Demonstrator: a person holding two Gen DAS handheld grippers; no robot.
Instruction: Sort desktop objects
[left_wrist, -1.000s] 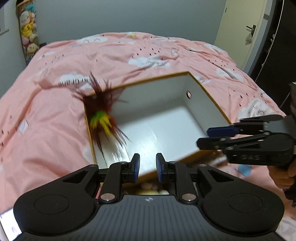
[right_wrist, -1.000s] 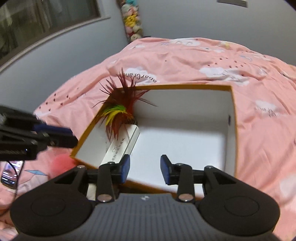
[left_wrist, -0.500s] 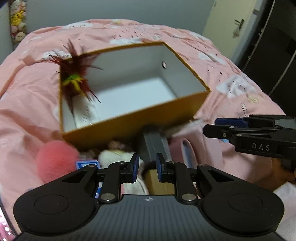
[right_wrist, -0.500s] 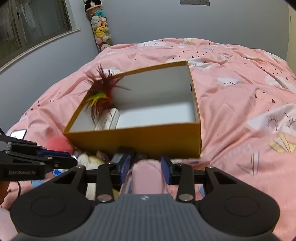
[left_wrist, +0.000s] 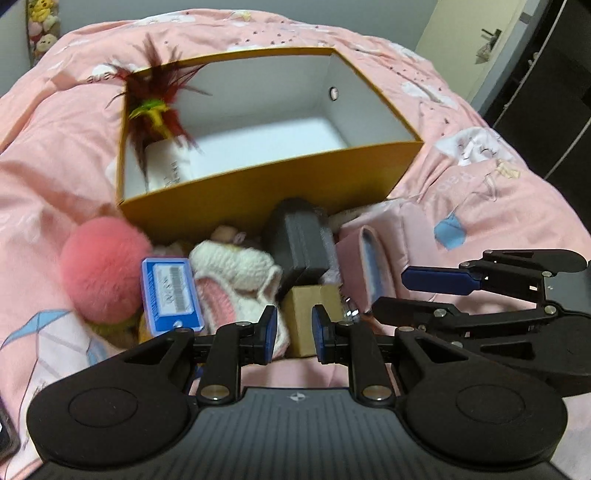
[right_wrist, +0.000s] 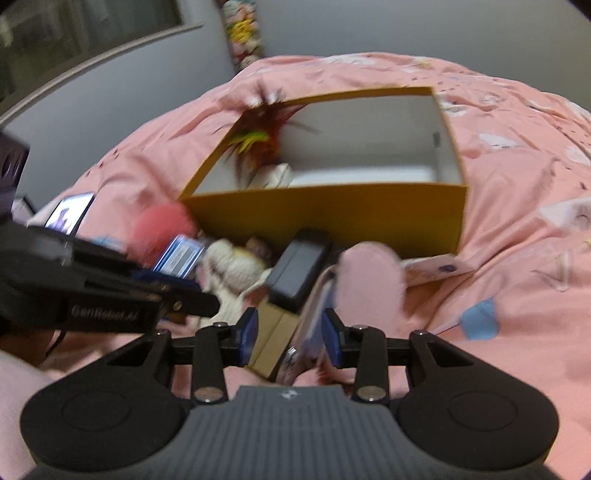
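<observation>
**A:** Both your grippers are dropping back from over the yellow box (left_wrist: 266, 192) to the pile in front of it; a second ago you were looking straight into the box.

**B:** Why is the pile sitting there?

**A:** It looks like your unsorted stock, crowded against the box's near wall for short carries: pink pompom (left_wrist: 105, 267), blue tag (left_wrist: 170, 295), knitted toy (left_wrist: 236, 266), black case (left_wrist: 299, 240), small cardboard box (left_wrist: 308, 314), pink pouch (left_wrist: 369, 258). A feather toy (left_wrist: 155, 110) and a white packet (left_wrist: 166, 164) are already lying inside, left end.

**B:** And my hands?

**A:** You're tilting both steeply down. Your left gripper (left_wrist: 293, 334) is standing narrow and empty above the cardboard box. Your right gripper (right_wrist: 290, 334) is standing part open, and the pouch's edge (right_wrist: 314, 317) is showing between its fingers; I cannot tell whether the pads are touching it.
</observation>
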